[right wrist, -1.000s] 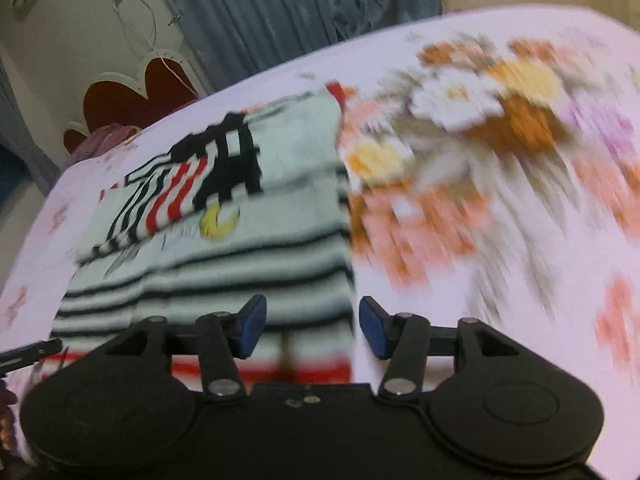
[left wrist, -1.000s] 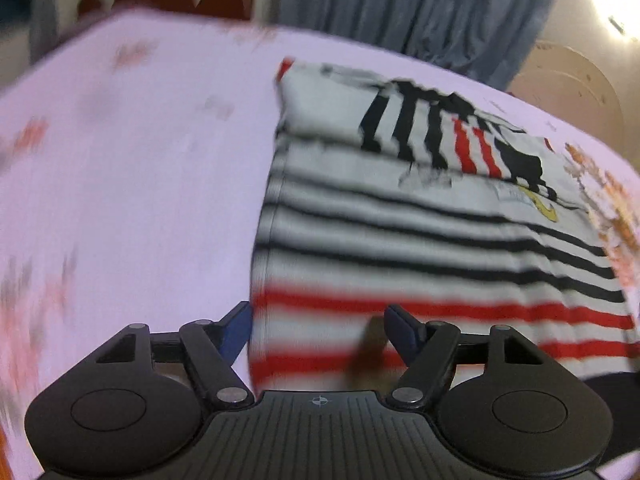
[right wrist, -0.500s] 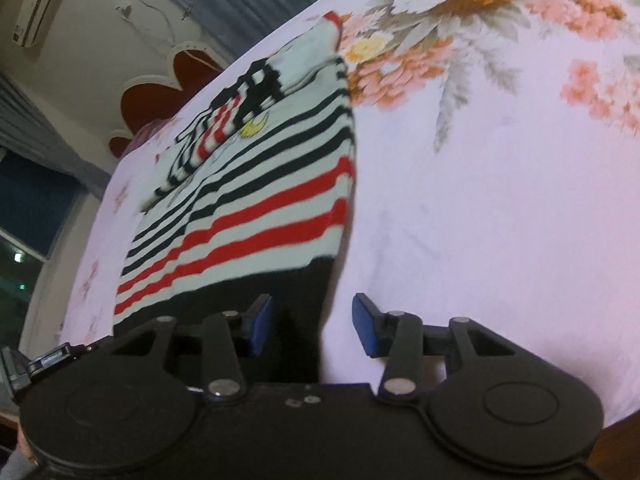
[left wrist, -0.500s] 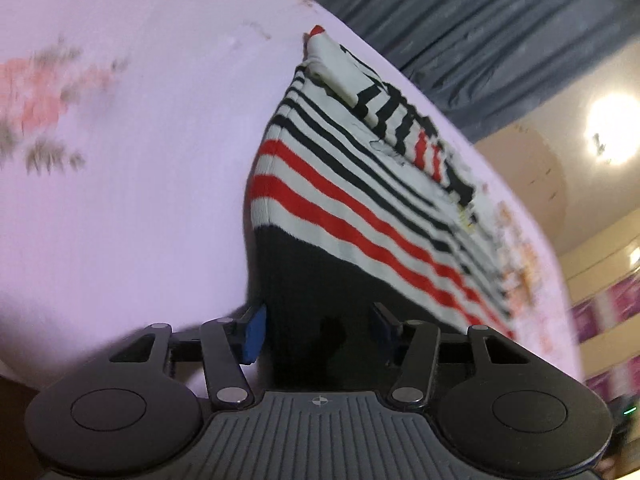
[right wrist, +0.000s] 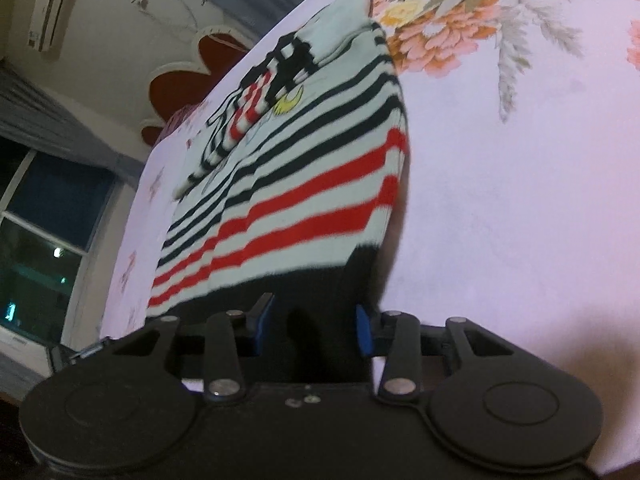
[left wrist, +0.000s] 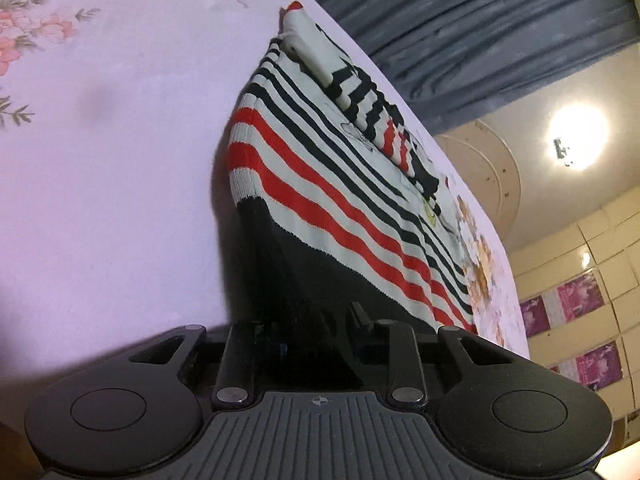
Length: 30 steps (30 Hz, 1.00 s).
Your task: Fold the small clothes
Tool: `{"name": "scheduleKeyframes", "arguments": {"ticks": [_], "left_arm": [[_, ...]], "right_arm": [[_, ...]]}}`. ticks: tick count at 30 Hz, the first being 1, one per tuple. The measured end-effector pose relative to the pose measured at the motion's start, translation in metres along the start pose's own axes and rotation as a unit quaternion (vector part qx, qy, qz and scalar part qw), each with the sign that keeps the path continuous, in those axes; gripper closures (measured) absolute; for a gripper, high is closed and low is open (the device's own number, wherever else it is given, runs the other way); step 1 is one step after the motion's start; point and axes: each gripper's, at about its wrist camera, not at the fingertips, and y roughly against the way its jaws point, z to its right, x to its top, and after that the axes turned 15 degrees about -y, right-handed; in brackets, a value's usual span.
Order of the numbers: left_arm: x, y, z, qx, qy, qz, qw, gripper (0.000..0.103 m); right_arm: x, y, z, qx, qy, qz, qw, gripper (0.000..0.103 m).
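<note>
My left gripper point(left wrist: 316, 330) has closed in over the last half second and now pinches the black hem of the striped sweater point(left wrist: 340, 184); the fingers point(left wrist: 362, 316) sit much nearer each other than before. My right gripper point(right wrist: 314, 320) has also narrowed, its blue pads point(right wrist: 364, 330) against the hem's other corner, though whether it truly grips I cannot tell. The sweater runs from 6 o'clock toward 12 across the floral bedsheet point(right wrist: 520, 160), sleeves folded on top. I judge both corners are taken, ready to lift and fold forward. No readable writing anywhere; the air conditioner point(right wrist: 54, 4) at 10 o'clock shows no legible brand
</note>
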Motion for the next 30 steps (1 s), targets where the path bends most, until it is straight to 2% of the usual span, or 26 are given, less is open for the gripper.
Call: {"name": "scheduleKeyframes", "arguments": {"ticks": [1,3,5,6,8,9,11,12,13,15,17,20,25,30], "left_arm": [[0.001,-0.003,-0.001,-0.001,0.010,0.003,0.9999,0.075],[0.006,-0.010,0.000,0.003,0.021,0.008,0.9997,0.077],[0.009,-0.012,0.001,0.018,0.024,0.010,0.9995,0.098],[0.011,-0.009,0.004,0.028,0.022,0.021,0.9991,0.100],[0.010,0.010,0.007,0.015,0.018,0.064,0.9977,0.100],[0.010,0.017,0.010,0.023,0.016,0.078,0.9966,0.100],[0.007,0.017,0.009,0.043,0.012,0.070,0.9965,0.100],[0.005,0.009,0.006,0.062,0.013,0.047,0.9969,0.100],[0.003,0.001,0.004,0.079,0.010,0.027,0.9964,0.100],[0.002,-0.002,0.003,0.079,0.024,0.037,0.9959,0.100],[0.004,0.001,0.012,0.083,0.019,0.047,0.9952,0.100],[0.008,0.007,0.019,0.074,0.026,0.067,0.9946,0.100],[0.043,0.016,0.029,0.055,0.010,0.105,0.9928,0.100],[0.112,0.006,0.040,0.033,-0.022,0.128,0.9910,0.100]], "right_arm": [[-0.001,-0.001,0.001,-0.001,0.001,0.000,1.000,0.068],[0.002,-0.004,0.002,0.001,-0.004,0.003,1.000,0.082],[0.005,-0.005,0.002,-0.002,-0.007,0.011,1.000,0.091],[0.006,-0.002,0.001,0.001,-0.003,0.018,1.000,0.093],[0.005,0.012,-0.008,0.011,0.014,0.043,0.999,0.094],[0.004,0.021,-0.012,0.024,0.024,0.056,0.998,0.094],[0.002,0.035,-0.015,0.037,0.037,0.080,0.995,0.095],[0.001,0.036,-0.011,0.033,0.037,0.085,0.995,0.095],[0.003,0.029,-0.002,0.017,0.025,0.075,0.997,0.097],[0.006,0.011,0.016,-0.028,0.001,0.044,0.999,0.098],[0.005,0.016,0.017,-0.003,-0.012,0.052,0.999,0.098],[0.008,0.027,0.003,0.027,0.002,0.069,0.997,0.098],[0.035,0.034,-0.025,0.059,0.024,0.098,0.993,0.098],[0.083,0.028,-0.059,0.079,0.031,0.139,0.987,0.098]]}}
